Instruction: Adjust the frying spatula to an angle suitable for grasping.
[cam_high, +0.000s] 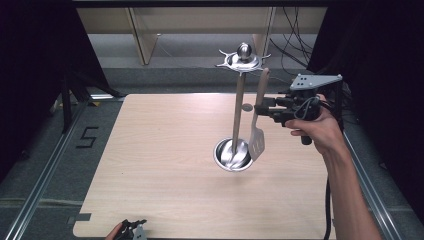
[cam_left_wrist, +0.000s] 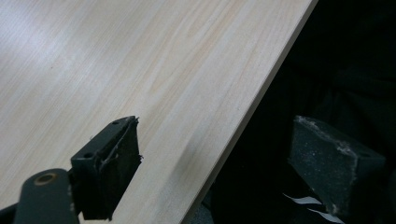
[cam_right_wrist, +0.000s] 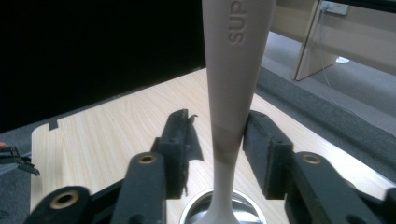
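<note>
Beige plastic, light, stiff and a little slick by our guess, the spatula (cam_high: 258, 118) hangs upright beside the utensil stand (cam_high: 239, 100), gripped mid-handle by our right gripper (cam_high: 261, 109), a sound hold, while our left gripper (cam_left_wrist: 219, 163) gapes empty over the table (cam_high: 160, 165) edge.

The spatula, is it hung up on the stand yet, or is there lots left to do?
Not yet. Done: the right gripper has the spatula off the table, upright beside the stand. In hand: its jaws look closed around the handle. Left: probably hooking the handle's top onto the stand's hook ring, then letting go. The left gripper waits open at the table's near edge.
</note>
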